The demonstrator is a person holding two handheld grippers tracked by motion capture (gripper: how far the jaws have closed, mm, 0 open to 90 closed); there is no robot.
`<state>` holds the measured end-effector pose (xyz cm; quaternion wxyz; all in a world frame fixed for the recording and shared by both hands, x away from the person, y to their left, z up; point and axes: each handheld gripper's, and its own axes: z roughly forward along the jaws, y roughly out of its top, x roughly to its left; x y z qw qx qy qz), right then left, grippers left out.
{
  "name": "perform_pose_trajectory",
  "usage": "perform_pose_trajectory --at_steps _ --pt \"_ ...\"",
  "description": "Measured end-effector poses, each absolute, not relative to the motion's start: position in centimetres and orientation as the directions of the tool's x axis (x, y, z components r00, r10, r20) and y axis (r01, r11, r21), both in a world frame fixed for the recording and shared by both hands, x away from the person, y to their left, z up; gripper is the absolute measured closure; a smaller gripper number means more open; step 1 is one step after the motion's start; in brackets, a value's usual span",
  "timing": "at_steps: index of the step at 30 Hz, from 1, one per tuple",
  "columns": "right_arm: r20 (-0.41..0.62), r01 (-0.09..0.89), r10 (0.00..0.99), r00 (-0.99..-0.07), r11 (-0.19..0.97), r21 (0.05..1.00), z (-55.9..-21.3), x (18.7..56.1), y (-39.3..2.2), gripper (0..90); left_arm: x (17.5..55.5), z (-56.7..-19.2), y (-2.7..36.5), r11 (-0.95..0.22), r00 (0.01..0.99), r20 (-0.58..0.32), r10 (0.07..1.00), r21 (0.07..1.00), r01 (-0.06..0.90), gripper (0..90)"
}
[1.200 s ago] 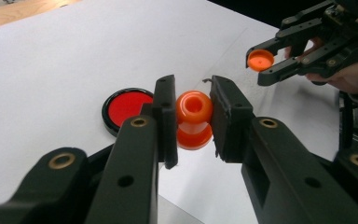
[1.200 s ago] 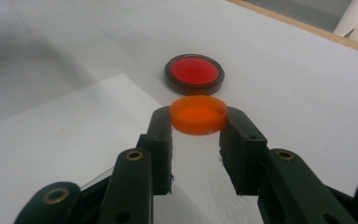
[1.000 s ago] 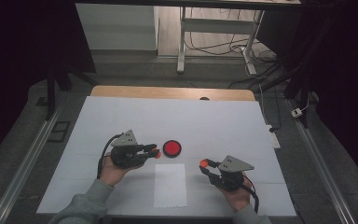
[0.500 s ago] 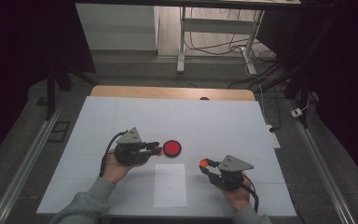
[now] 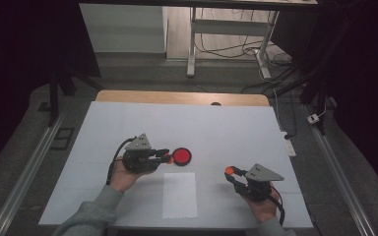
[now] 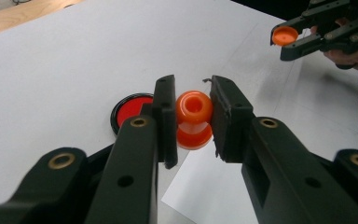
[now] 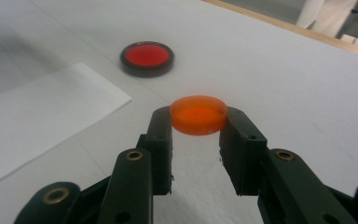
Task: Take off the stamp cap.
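High view: left tool (image 5: 163,156) clamps a small orange bottle (image 6: 194,119) just left of the red disc (image 5: 181,156). White paper sheet (image 5: 179,194) lies just below the disc on the desk (image 5: 236,128). Right tool (image 5: 230,173), well right of the disc, pinches an orange cap (image 7: 198,114) by its rim. Risk: that shallow rim grip could let the cap tilt or pop free when pressed onto the bottle.

Dim, dark-edged high view; gripper views brighter, near tongs soft, slight blur.
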<state>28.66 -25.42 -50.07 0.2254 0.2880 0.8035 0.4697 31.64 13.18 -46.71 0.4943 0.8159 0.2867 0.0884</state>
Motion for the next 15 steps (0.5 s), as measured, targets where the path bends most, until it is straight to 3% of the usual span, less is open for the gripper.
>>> perform_pose_trajectory --at_steps 15 --pt "-0.092 0.276 0.724 -0.683 0.373 0.886 -50.1 28.6 -28.1 64.5 32.1 -46.8 13.0 -0.344 0.818 -0.143 0.557 0.857 0.384 72.4"
